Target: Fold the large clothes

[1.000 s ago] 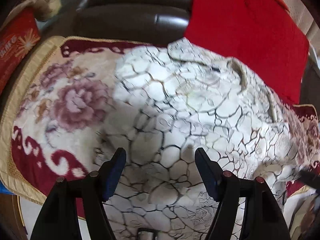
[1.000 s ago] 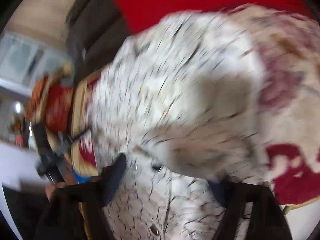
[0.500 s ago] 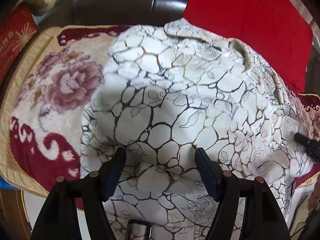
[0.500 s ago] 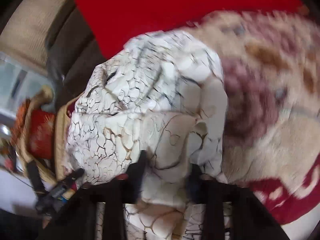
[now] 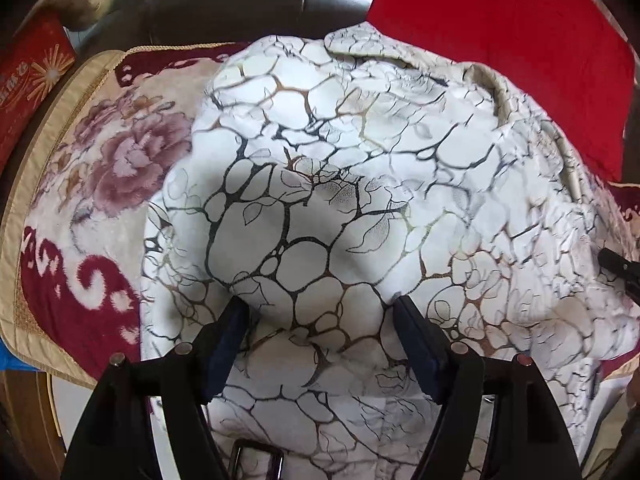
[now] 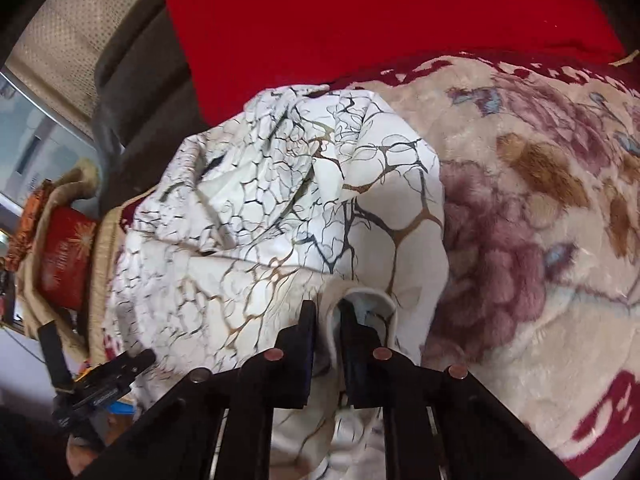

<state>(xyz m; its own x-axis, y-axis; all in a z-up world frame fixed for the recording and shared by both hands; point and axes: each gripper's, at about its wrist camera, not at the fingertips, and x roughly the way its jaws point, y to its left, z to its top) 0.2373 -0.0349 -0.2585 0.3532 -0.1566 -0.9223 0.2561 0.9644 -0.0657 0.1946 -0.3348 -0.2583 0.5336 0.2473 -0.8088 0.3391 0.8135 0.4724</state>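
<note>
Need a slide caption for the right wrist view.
Right gripper jaws closing on a fold of white patterned garment on floral blanket.

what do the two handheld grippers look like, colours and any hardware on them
Both are black plastic. The left gripper has two angled fingers lined with dark blue pads and round silver studs on its frame. The right gripper is built the same, with coppery and silver round studs. No cables, markings or sleeves show.

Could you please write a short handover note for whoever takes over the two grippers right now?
Right gripper: fingers closing on a fold of the white crackle-print garment; fabric is between them.
Left gripper: fingers wide apart, over the garment, holding nothing.
Garment: bunched on the floral blanket, in front of the red cushion.
Done: one edge picked up.
Left: take a second hold with the left gripper, spread it out, and fold.
</note>
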